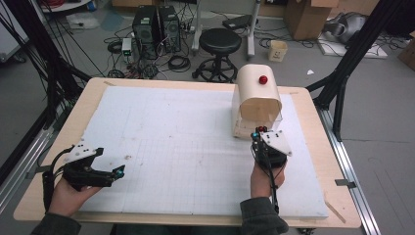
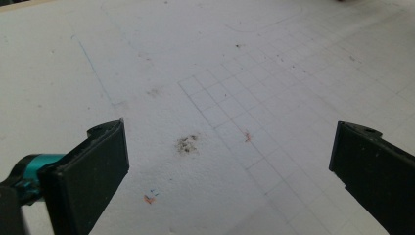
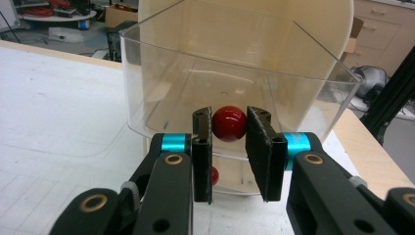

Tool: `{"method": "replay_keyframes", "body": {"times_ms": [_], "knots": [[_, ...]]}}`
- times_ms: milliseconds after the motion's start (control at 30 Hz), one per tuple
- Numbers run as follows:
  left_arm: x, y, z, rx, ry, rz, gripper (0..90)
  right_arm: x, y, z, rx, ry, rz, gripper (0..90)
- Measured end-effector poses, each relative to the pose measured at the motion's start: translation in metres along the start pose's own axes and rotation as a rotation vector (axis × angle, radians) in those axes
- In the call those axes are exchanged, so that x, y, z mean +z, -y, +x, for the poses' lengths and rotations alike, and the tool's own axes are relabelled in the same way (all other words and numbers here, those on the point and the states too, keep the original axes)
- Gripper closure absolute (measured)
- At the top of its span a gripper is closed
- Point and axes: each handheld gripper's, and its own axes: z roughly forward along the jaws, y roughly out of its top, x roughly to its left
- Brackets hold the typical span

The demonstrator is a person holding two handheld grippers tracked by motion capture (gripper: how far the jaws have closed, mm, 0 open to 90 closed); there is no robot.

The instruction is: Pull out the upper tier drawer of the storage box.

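Note:
A cream box with a rounded top (image 1: 258,98) stands at the back right of the white board, with a red knob (image 1: 263,79) on its top. Its clear plastic front cover (image 3: 161,73) carries a red ball knob (image 3: 228,123). My right gripper (image 3: 229,125) is shut on that ball knob, one pad on each side; from above, the right gripper (image 1: 259,131) sits right at the box's front edge. My left gripper (image 1: 110,161) rests low at the board's front left. In its own view the left gripper (image 2: 230,147) is wide open, with bare board between the jaws.
The white gridded foam board (image 1: 186,142) covers most of the wooden table (image 1: 313,147). A dark smudge (image 2: 187,144) marks the board ahead of the left gripper. Beyond the table stand a black stool (image 1: 220,44), computer towers (image 1: 156,29) and cables on the floor.

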Motion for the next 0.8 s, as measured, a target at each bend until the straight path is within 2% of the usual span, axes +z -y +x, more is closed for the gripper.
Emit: {"method": "replay_keyframes", "body": {"times_ms": [800], "knots": [[0.0,0.0,0.0,0.001,0.0,-0.002,1.7,-0.018,0.007,0.0,0.006,-0.017,-0.013,73.1]]}}
